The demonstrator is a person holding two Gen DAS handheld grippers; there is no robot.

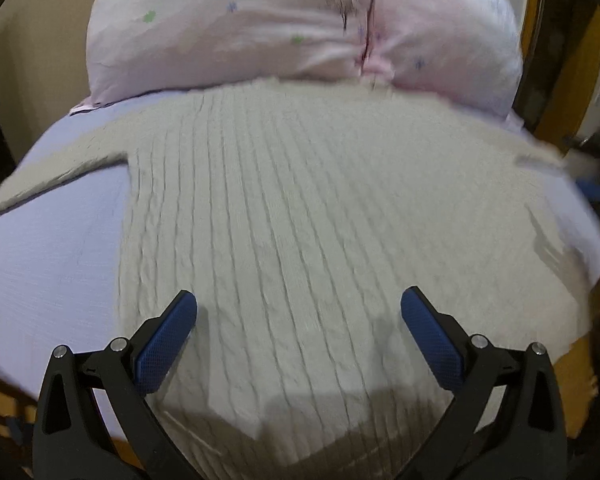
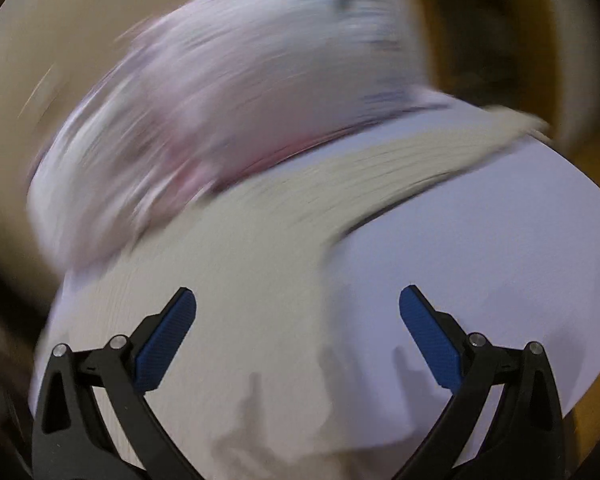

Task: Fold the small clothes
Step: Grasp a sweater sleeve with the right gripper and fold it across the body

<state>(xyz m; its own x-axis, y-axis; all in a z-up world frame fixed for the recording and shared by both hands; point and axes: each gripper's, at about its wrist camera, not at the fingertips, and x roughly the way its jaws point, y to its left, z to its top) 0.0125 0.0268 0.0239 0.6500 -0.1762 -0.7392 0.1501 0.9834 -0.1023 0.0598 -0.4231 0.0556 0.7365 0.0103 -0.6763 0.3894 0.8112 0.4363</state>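
A pale grey cable-knit sweater (image 1: 300,208) lies flat on a lavender sheet (image 1: 52,256), one sleeve stretching to the left. My left gripper (image 1: 299,312) is open and empty, hovering over the sweater's lower body. In the blurred right wrist view, the sweater (image 2: 252,256) fills the left and centre, with a sleeve running up to the right. My right gripper (image 2: 298,312) is open and empty above the sweater's edge, where it meets the sheet (image 2: 480,248).
A pink pillow (image 1: 260,28) with small flower prints lies just beyond the sweater; it also shows blurred in the right wrist view (image 2: 228,108). Wooden bed frame (image 1: 560,60) stands at the right. The bed edge (image 1: 580,320) drops off at the right.
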